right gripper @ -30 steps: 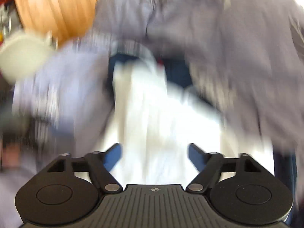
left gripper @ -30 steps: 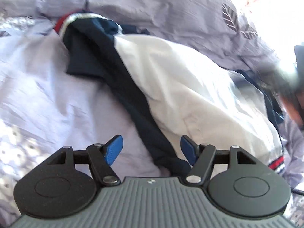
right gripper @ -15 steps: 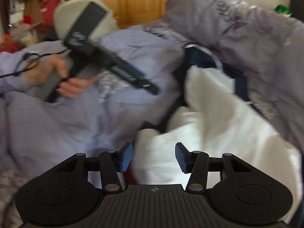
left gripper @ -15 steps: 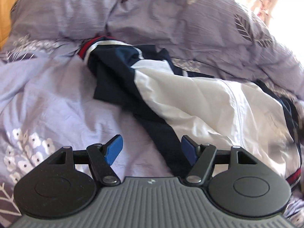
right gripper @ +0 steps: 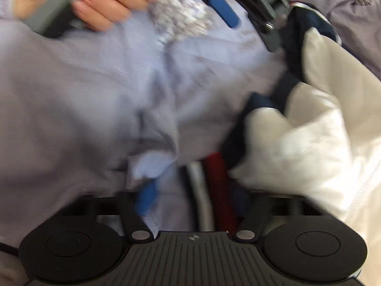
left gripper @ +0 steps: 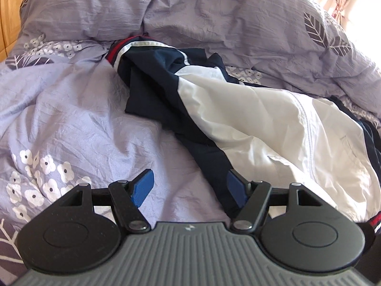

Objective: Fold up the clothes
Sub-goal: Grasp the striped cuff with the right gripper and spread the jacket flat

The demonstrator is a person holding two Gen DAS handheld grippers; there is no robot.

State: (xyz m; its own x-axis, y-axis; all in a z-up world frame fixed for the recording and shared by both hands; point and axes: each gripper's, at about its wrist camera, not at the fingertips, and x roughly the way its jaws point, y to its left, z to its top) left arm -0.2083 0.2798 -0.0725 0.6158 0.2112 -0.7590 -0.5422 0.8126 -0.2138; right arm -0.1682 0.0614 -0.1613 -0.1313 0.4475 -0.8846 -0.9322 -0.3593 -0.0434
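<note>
A navy and white jacket with red and white striped cuffs lies crumpled on the lilac bedding. In the left wrist view my left gripper is open; a navy strip of the jacket runs down against its right fingertip. In the blurred right wrist view my right gripper is low over the jacket's striped hem, with the white part to its right. Its left fingertip shows; the right one is hidden by cloth. The left gripper shows at the top there.
A rumpled lilac duvet with leaf and flower prints is heaped behind the jacket. A wooden cupboard stands at the far left. The person's hand holds the left gripper at the top of the right wrist view.
My left gripper has pulled back slightly and stays open. My right gripper has dropped down to the jacket's striped hem, and cloth now covers its right finger.
</note>
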